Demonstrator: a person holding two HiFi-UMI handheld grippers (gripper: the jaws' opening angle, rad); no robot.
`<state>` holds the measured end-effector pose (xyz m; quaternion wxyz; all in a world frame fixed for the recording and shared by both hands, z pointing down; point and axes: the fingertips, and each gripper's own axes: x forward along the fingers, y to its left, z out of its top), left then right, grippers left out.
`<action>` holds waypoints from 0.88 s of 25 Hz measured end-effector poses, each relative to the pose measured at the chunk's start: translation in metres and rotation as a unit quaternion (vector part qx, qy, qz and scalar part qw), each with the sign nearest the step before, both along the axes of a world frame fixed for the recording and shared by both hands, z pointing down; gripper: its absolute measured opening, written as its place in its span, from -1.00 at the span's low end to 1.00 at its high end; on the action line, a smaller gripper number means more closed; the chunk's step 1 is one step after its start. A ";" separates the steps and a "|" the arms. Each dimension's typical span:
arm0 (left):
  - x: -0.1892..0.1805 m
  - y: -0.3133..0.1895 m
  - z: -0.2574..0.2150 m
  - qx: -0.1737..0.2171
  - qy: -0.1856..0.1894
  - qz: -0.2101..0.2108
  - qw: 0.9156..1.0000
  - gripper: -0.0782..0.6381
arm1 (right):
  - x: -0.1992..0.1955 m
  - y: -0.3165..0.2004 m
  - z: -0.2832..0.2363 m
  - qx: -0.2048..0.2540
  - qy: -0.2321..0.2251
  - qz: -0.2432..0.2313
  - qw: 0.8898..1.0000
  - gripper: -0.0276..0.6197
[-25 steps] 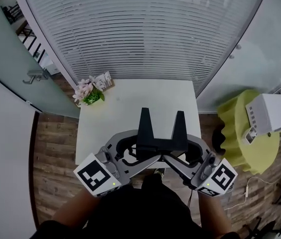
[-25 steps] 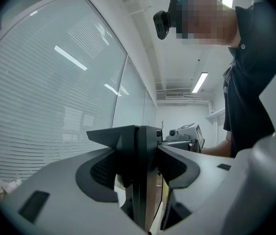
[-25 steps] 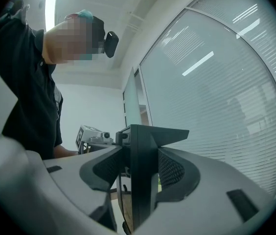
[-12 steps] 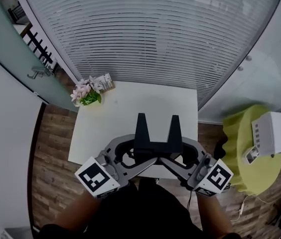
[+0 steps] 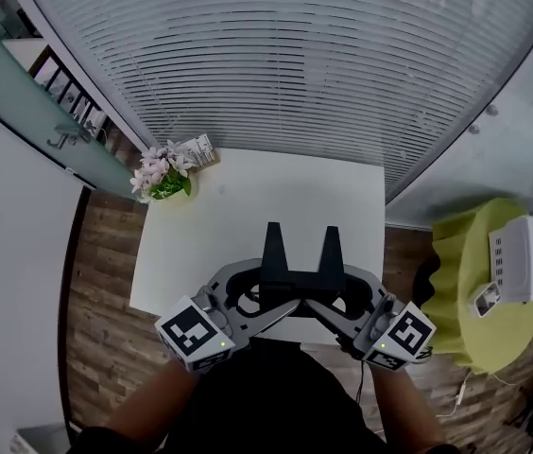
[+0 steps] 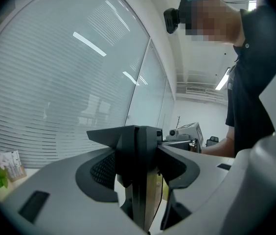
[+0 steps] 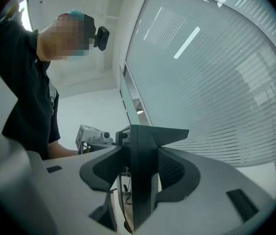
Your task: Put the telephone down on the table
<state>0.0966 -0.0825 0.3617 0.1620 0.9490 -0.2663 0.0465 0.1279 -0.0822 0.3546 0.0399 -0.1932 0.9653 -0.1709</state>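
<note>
Both grippers are clamped on the telephone [image 5: 300,270]: in the head view the left gripper [image 5: 265,294] reaches in from the lower left and the right gripper [image 5: 336,296] from the lower right, their grey jaws meeting at the black body from opposite sides, with its two prongs pointing away from the person. The telephone sits between the two sets of jaws over the near edge of the white table [image 5: 248,197]; from above I cannot tell whether its base touches the top. Flowers [image 5: 161,174] stand at the table's far left corner, well apart from it, and blinds [image 5: 276,55] fill the wall behind. A yellow stool [image 5: 460,272] with a white box [image 5: 531,258] is off to the right. In the left gripper view the telephone stands edge-on as a dark slab between the two jaws, both pads pressed against its sides. In the right gripper view the same slab fills the gap between that gripper's jaws, pads tight on either face, with the person's dark shirt to the left.
</note>
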 end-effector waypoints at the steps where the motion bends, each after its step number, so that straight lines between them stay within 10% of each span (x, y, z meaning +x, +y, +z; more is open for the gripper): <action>1: -0.002 -0.004 0.007 -0.004 -0.003 0.003 1.000 -0.09 | -0.002 -0.004 0.006 -0.005 0.003 0.001 1.000 -0.21; 22: -0.027 -0.047 0.141 -0.125 -0.021 0.053 0.991 -0.09 | -0.027 -0.049 0.138 -0.142 0.041 0.011 0.989 -0.21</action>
